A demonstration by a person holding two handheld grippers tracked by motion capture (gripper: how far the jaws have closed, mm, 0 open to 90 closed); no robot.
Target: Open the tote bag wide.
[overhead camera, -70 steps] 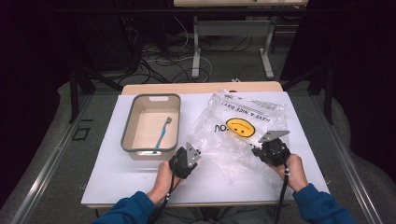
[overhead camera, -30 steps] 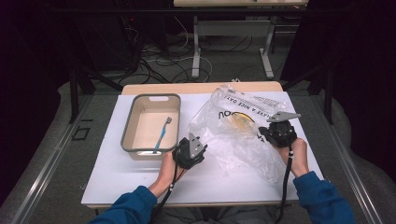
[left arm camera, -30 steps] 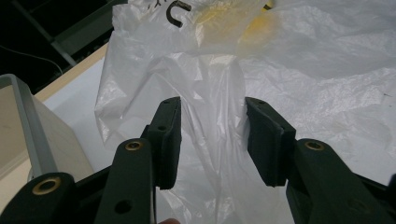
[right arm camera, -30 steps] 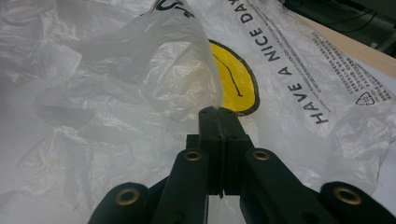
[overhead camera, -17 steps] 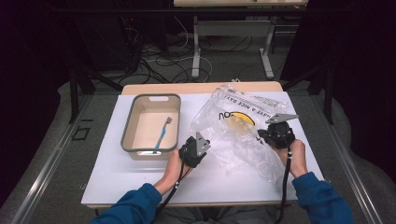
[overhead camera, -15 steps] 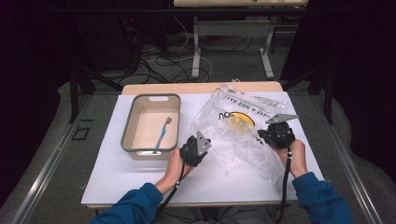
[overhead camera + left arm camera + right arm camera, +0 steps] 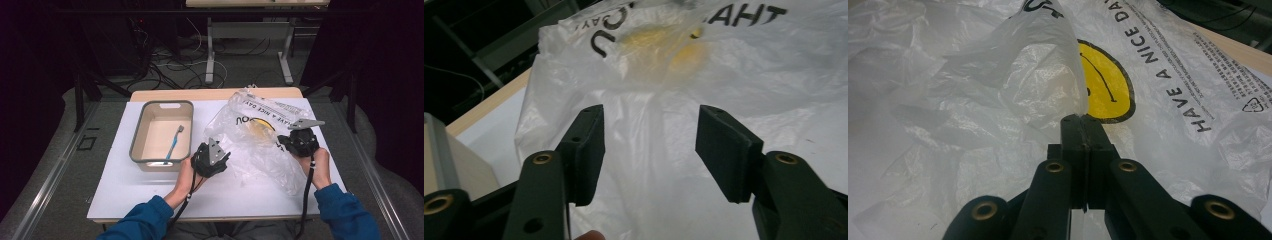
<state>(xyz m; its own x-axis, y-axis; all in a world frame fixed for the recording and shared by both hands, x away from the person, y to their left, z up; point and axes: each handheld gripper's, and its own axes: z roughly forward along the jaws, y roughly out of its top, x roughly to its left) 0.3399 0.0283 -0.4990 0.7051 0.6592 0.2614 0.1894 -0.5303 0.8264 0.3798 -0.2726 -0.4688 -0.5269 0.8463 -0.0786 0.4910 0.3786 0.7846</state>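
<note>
A clear plastic bag (image 7: 260, 137) with a yellow smiley face and "HAVE A NICE DAY" print lies crumpled on the white table top. My right gripper (image 7: 287, 142) is shut on a pinched fold of the plastic bag (image 7: 1048, 85), lifting it into a ridge. My left gripper (image 7: 220, 159) sits at the bag's left edge; its jaws have just been opening and stand apart, the plastic bag (image 7: 649, 165) lying behind the gap, untouched by the pads. A blue toothbrush (image 7: 173, 145) lies in the beige bin (image 7: 141, 131).
The bin stands on the left half of the white board (image 7: 125, 185), close beside my left hand. A wooden table edge (image 7: 200, 94) runs along the back. Cables and desk legs fill the dark floor beyond.
The left gripper has shifted slightly right toward the bag and its jaws now stand apart. The right gripper keeps the bag fold lifted in the same place.
</note>
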